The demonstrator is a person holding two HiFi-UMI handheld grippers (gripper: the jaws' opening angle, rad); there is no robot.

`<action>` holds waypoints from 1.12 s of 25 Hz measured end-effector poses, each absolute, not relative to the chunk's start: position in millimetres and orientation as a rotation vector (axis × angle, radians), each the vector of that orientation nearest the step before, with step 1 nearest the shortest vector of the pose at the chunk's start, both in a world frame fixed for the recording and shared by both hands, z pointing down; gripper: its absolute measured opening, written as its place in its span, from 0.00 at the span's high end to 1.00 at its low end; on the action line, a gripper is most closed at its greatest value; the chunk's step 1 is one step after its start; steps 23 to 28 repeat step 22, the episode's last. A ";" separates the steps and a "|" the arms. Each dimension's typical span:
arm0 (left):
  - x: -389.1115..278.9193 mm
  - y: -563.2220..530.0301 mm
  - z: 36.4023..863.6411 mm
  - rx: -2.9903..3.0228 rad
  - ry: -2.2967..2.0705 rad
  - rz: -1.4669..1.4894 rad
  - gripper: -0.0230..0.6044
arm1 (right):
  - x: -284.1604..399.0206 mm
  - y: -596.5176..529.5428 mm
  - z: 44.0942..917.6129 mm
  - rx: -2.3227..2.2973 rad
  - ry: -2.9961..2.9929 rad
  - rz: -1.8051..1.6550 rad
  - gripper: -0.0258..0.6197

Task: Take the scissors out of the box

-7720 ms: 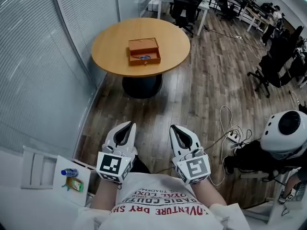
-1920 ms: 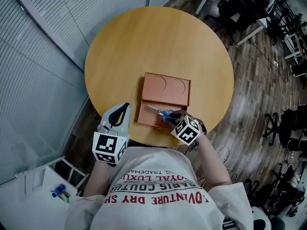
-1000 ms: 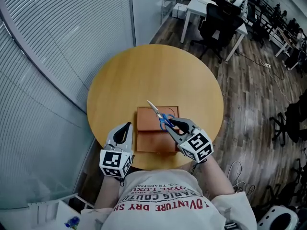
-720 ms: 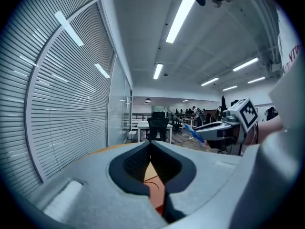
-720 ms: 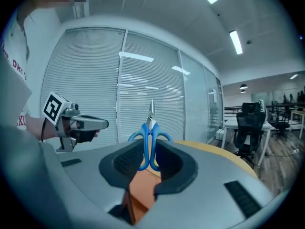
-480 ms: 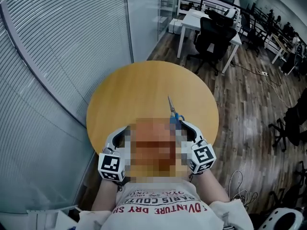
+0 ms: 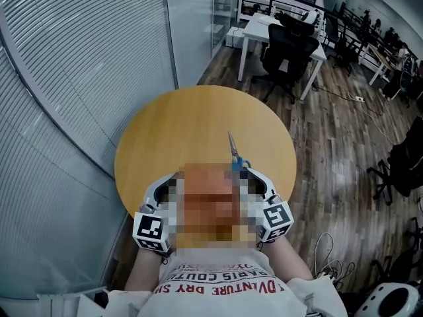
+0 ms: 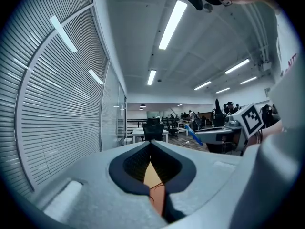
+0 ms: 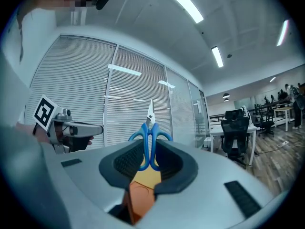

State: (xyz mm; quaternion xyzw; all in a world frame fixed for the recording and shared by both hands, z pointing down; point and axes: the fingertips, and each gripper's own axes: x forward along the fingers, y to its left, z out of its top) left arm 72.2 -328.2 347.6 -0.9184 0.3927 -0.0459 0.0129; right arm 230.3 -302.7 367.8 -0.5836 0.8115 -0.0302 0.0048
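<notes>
Blue-handled scissors [image 7: 234, 152] are held by their handles in my right gripper [image 7: 247, 172], with the blades pointing away over the round wooden table [image 7: 185, 121]. In the right gripper view the scissors [image 9: 150, 128] stand upright between the pads, above the orange-brown box [image 9: 139, 198]. My left gripper [image 7: 169, 179] is level beside it on the left, shut and empty. A mosaic patch hides the box in the head view. In the left gripper view a strip of the box [image 8: 157, 199] shows below the closed tips of my left gripper [image 8: 151, 145].
A wall of window blinds [image 7: 73, 65] curves round the table's left side. A white desk with black office chairs [image 7: 284, 45] stands beyond the table. Wooden floor [image 7: 344, 137] lies to the right, with cables [image 7: 324, 256] near my feet.
The scissors have risen clear of the box and their blades have swung from up-left to straight away. Both grippers have lifted a little and now sit side by side.
</notes>
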 end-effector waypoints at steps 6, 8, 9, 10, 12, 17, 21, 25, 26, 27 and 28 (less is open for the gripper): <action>72.2 -327.1 350.5 -2.873 1.240 -0.153 0.95 | 230.8 -299.9 365.1 -1.832 2.539 -0.101 0.82; 73.6 -326.3 351.2 -2.875 1.242 -0.154 0.95 | 231.8 -299.5 365.1 -1.832 2.540 -0.103 0.82; 74.3 -325.8 352.2 -2.876 1.243 -0.155 0.95 | 232.1 -299.0 365.6 -1.829 2.541 -0.106 0.82; 74.7 -325.4 353.6 -2.877 1.244 -0.156 0.95 | 231.9 -298.5 366.4 -1.825 2.543 -0.108 0.82; 74.3 -325.6 356.6 -2.880 1.249 -0.158 0.95 | 230.7 -298.2 367.9 -1.819 2.549 -0.107 0.82; 71.5 -333.0 358.7 -2.888 1.266 -0.160 0.95 | 226.8 -304.0 368.7 -1.807 2.566 -0.119 0.82; 69.2 -343.2 355.2 -2.902 1.268 -0.169 0.95 | 217.6 -312.0 368.4 -1.777 2.596 -0.152 0.82; 68.8 -345.7 354.1 -2.905 1.266 -0.174 0.95 | 215.3 -314.0 368.0 -1.771 2.602 -0.157 0.82; 68.8 -345.7 354.1 -2.905 1.266 -0.174 0.95 | 215.3 -314.0 368.0 -1.771 2.602 -0.157 0.82; 68.8 -345.7 354.1 -2.905 1.266 -0.174 0.95 | 215.3 -314.0 368.0 -1.771 2.602 -0.157 0.82; 68.8 -345.7 354.1 -2.905 1.266 -0.174 0.95 | 215.3 -314.0 368.0 -1.771 2.602 -0.157 0.82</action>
